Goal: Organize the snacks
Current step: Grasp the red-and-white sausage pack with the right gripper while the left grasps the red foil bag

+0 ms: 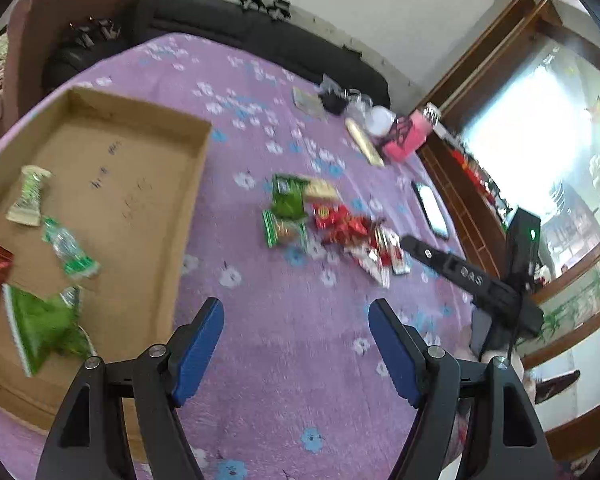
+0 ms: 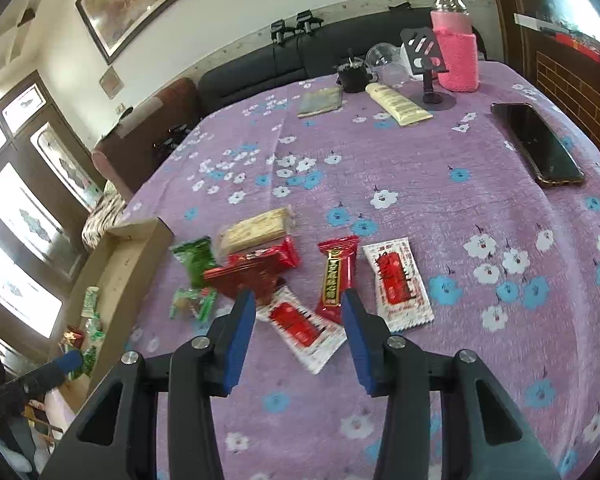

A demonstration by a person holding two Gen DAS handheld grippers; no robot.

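A purple flowered cloth [image 2: 440,184] is covering the table, with a dark sofa [image 2: 284,64] sitting behind it. At the left a shallow cardboard box [image 1: 148,184] is lying on the cloth, holding several green and red snack packets [image 1: 44,324]. The remaining snacks [image 2: 328,276] are lying loose in a cluster on the cloth, right of the box and apart from it. The left gripper [image 1: 296,320] is hanging over bare cloth beside the box, fingers spread and holding nothing. The right gripper [image 2: 298,300] is hovering spread above the loose packets, a white-and-red sachet [image 2: 300,328] showing between its fingers. A phone [image 2: 536,144] and a pink-sleeved bottle [image 2: 456,52] are resting further back.
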